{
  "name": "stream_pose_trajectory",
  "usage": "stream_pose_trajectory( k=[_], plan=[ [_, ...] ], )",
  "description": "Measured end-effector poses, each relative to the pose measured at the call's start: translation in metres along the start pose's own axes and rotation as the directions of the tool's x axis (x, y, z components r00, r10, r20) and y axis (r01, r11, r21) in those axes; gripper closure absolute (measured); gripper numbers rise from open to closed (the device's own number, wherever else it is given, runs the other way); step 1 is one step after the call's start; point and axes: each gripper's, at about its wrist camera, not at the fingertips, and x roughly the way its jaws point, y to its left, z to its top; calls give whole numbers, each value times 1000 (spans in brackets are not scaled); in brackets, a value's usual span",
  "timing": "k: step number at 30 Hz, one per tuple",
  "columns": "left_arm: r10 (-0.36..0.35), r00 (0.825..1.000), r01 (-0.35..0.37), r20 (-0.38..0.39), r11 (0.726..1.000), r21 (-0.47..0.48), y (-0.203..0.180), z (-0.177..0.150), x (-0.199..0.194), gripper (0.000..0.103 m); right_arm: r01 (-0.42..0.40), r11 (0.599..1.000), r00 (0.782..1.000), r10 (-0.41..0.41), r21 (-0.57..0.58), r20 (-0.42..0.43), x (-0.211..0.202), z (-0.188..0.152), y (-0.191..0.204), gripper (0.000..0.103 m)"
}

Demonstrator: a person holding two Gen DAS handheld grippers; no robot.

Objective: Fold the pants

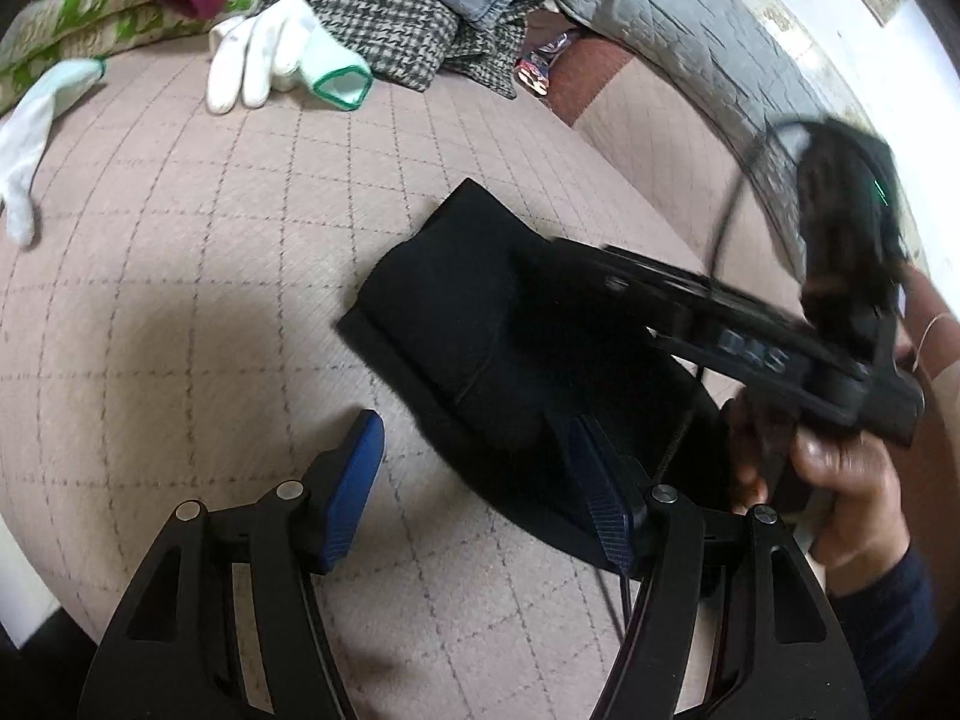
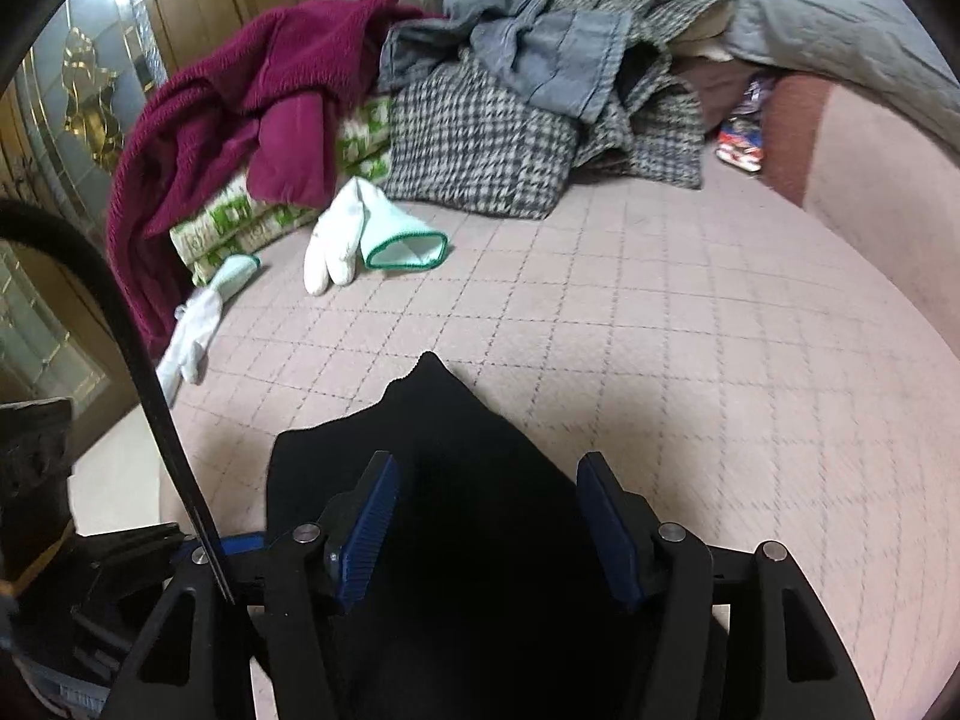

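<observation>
Black pants [image 1: 456,330] lie folded into a compact bundle on the pink quilted bed cover [image 1: 180,300]. My left gripper [image 1: 480,480] is open, its right blue pad over the bundle's near edge and its left pad over bare cover. The right gripper's body [image 1: 750,336] crosses the left wrist view above the pants, held by a hand [image 1: 840,480]. In the right wrist view the pants [image 2: 468,420] lie between and beyond the open jaws of my right gripper [image 2: 489,522]. Neither gripper holds cloth.
At the far side lie two white gloves [image 2: 354,234], a maroon garment [image 2: 258,120], a green-patterned blanket [image 2: 252,216], houndstooth cloth [image 2: 480,138], grey denim [image 2: 552,48] and a grey quilt [image 2: 840,18]. A black cable [image 2: 150,372] hangs at the left.
</observation>
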Motion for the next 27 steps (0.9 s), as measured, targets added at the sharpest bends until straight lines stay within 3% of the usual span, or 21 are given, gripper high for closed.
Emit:
stream_pose_trajectory(
  k=[8, 9, 11, 13, 15, 19, 22, 27],
  plan=[
    [-49, 998, 51, 40, 998, -41, 9, 6, 7, 38, -50, 995, 992, 40, -86, -118, 43, 15, 12, 43],
    [-56, 997, 58, 45, 997, -48, 10, 7, 8, 38, -48, 995, 992, 36, -91, -123, 47, 15, 13, 49],
    [-62, 997, 65, 51, 997, -50, 11, 9, 9, 44, -32, 994, 994, 20, -107, -112, 50, 14, 15, 57],
    [-37, 998, 39, 55, 998, -39, 12, 9, 8, 60, -21, 994, 995, 10, -103, -100, 46, 14, 13, 75],
    [-23, 998, 25, 57, 999, -36, 14, 9, 9, 69, -30, 996, 997, 24, -83, -78, 37, 13, 10, 83],
    [-42, 998, 44, 52, 998, -38, 12, 9, 7, 80, -29, 997, 999, 27, -75, -32, 21, 13, 13, 86],
    [-48, 996, 50, 76, 999, -23, 5, 8, -2, 82, -28, 998, 1000, 29, -56, 12, 4, 13, 16, 87],
    [-115, 982, 110, 152, 993, 41, -15, 11, -27, 83, -33, 999, 992, 34, -12, 124, -39, 13, 14, 88]
  ],
)
